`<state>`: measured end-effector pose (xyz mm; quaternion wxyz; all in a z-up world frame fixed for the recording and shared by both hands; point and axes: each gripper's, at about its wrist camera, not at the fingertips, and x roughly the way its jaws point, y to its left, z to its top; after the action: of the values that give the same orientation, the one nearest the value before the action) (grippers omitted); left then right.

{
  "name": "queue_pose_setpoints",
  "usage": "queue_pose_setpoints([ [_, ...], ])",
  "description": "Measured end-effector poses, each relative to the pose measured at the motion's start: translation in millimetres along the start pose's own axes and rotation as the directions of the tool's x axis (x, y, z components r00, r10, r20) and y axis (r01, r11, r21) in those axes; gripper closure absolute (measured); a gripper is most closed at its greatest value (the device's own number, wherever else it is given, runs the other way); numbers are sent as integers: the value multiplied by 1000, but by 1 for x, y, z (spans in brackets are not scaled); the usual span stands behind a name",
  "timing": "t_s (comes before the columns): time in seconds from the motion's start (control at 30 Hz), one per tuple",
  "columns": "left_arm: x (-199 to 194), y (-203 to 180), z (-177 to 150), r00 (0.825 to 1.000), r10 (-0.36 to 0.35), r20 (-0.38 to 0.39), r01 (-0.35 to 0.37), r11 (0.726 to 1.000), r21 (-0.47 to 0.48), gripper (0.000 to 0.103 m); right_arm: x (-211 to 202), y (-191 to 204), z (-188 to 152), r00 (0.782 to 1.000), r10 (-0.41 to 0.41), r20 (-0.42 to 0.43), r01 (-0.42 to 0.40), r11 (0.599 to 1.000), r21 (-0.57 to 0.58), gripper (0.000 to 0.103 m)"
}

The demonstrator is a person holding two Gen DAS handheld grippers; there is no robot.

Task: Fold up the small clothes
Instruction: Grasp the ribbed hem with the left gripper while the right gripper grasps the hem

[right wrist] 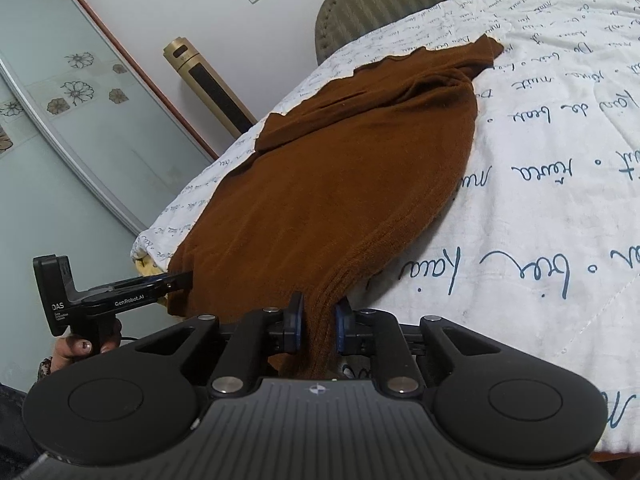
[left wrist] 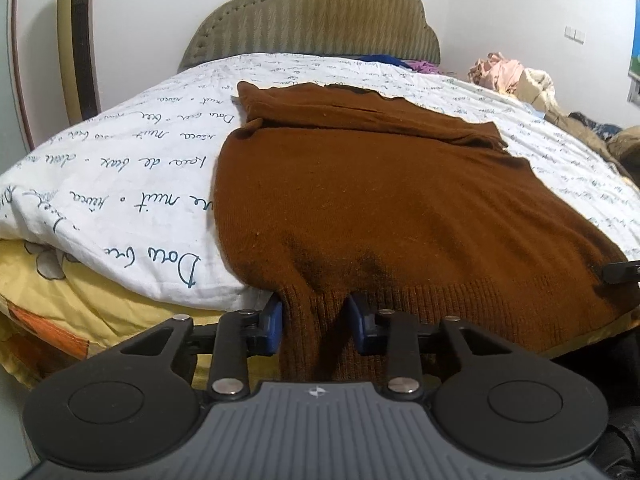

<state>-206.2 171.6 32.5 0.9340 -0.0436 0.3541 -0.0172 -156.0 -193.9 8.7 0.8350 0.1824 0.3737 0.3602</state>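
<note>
Sweater in brown knit lies flat on the white quilt of the bed, its ribbed hem hanging over the near edge toward you and its sleeves folded across the far end. You have one sweater and two grippers on it. Your left gripper has its blue pads pinched on a bunch of the hem at one corner; your right gripper is clamped on the hem at the other corner. From the right wrist you can see your hand around the left tool's handle, marked "GenRobot.AI" and "DAS". Blue script runs all over the quilt; "Dou", "nuit" and "de" are legible. One gold tower fan stands by the wall.
</note>
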Motion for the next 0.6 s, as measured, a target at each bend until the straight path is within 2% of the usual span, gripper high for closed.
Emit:
queue_pose_setpoints([
  [0.1,-2,7,-3,1000,-26,-2,26,999,-24,76,-5,0,0,1000,3,8,-3,1000,-4,83],
  [0.37,-7,16,-11,998,-58,-2,58,997,-51,76,-7,0,-1,1000,-10,7,10,1000,2,83],
  [0.43,-6,19,-11,997,-79,-9,78,995,-64,88,-7,1,-1,1000,-12,4,12,1000,-1,83],
  [0.47,-6,21,-10,995,-101,-20,99,992,-79,91,-7,2,-1,1000,-15,5,15,1000,-1,83],
  [0.6,-6,28,-11,990,-134,-36,129,984,-120,93,-11,3,3,1000,-2,14,3,1000,-1,83],
])
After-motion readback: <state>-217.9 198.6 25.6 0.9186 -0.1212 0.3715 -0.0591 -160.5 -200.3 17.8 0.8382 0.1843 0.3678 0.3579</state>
